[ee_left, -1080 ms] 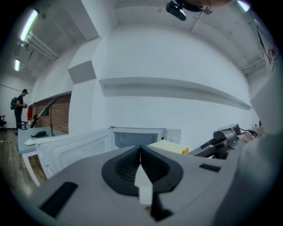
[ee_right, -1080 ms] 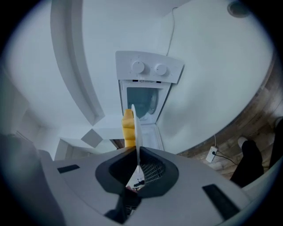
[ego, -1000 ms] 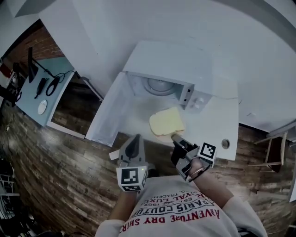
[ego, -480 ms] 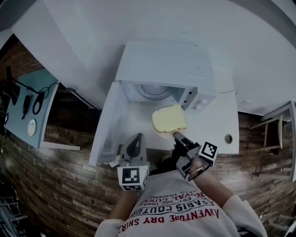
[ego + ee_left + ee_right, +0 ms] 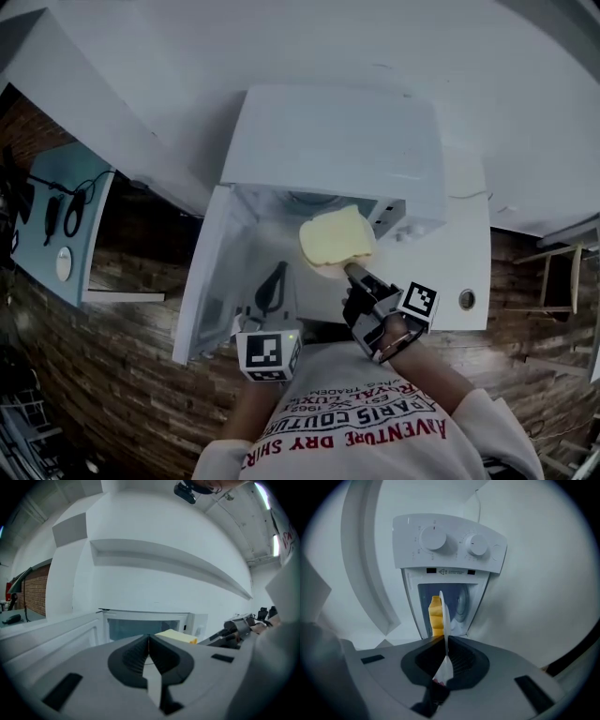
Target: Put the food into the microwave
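Both grippers have pushed forward toward the microwave (image 5: 337,141) since the earlier frames, and the food (image 5: 336,239) has travelled from the counter (image 5: 455,262) in front of the opening up to the mouth of the cavity.

From the head view, the yellow slab now sits right at the front edge of the microwave, its far side under the line of the roof. It is probably just entering the cavity, though from above this is hard to judge. The door (image 5: 211,272) stands swung wide to the left.

The right gripper (image 5: 352,272) has its jaws closed on a thin white plate (image 5: 444,620). In the right gripper view the plate shows edge-on as a narrow line running up from between the pads of the right gripper (image 5: 444,641), with the food (image 5: 435,618) lying against the plate's left side. Beyond it the open cavity is in line with the jaws, and the microwave (image 5: 450,541) shows its control panel with two round knobs (image 5: 432,538) above the opening in that picture.

The left gripper (image 5: 274,281) hangs beside the door, left of the food and apart from it. In the left gripper view the jaws of the left gripper (image 5: 149,637) are pressed together with nothing between them. That view looks into the microwave (image 5: 140,626), with the food (image 5: 176,636) and the right gripper (image 5: 239,629) off to the right.
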### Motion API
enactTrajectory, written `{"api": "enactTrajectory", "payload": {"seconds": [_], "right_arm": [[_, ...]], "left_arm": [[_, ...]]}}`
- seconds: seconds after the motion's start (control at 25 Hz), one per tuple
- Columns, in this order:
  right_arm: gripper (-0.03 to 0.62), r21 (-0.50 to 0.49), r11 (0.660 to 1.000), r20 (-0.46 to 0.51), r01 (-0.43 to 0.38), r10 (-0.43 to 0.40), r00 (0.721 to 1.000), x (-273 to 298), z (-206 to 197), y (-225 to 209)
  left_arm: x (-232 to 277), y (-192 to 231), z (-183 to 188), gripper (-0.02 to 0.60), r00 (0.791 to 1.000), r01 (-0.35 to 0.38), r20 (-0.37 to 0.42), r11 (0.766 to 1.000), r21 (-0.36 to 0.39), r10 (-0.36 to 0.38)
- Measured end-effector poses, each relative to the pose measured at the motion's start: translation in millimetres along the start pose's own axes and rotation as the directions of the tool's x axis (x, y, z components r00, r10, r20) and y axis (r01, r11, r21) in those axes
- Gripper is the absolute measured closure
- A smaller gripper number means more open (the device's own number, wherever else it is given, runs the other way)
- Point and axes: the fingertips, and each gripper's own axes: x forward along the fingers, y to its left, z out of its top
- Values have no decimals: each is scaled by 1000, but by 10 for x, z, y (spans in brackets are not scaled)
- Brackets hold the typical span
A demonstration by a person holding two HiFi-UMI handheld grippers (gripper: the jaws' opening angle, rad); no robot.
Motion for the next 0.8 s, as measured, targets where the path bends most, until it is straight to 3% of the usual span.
{"api": "enactTrajectory", "payload": {"seconds": [0.32,0.8], "right_arm": [[572,12,1000,25,22,-22,999,145,250,-83],[572,69,998,97,-11,5,995,720,375,-231]], "left_arm": [[276,108,-36,574,1000,0,-28,1000,-19,0],[700,433,82,574,995,85,-46,996,2,-85]]}}
